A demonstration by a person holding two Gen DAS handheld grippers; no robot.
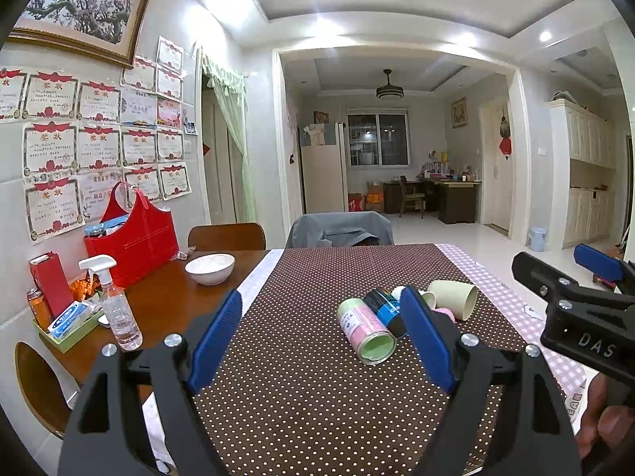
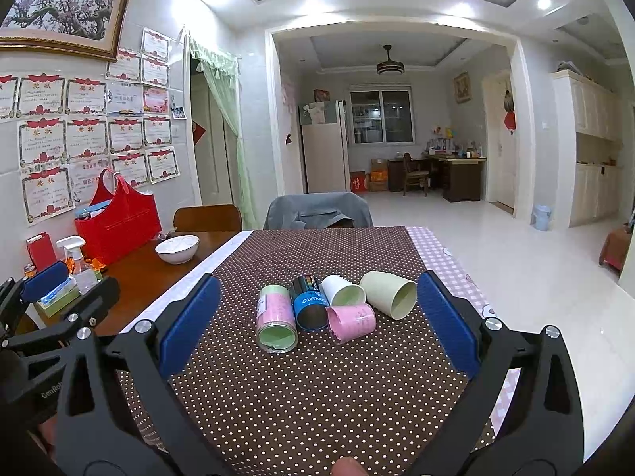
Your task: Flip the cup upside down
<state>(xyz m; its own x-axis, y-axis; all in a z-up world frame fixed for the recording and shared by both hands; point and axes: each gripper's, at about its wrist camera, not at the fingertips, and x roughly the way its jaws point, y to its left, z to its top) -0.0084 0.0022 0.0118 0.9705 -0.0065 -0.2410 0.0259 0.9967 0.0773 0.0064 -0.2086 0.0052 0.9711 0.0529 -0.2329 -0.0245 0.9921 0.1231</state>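
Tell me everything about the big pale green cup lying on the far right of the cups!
The pale green cup is plain and smooth, probably plastic, with no label or handle showing. It is the widest cup in the bunch. It lies on its side on the brown dotted cloth, its open mouth turned toward the camera and slightly right, so you can see it is empty. Its left side sits against the small white cup, though real contact is hard to tell. No gripper touches it.

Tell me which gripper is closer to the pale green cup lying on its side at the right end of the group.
Right, probably. The right gripper has the pale green cup just inside its right finger, open jaws short of it. The left gripper sits farther left, the cup beyond its right finger.
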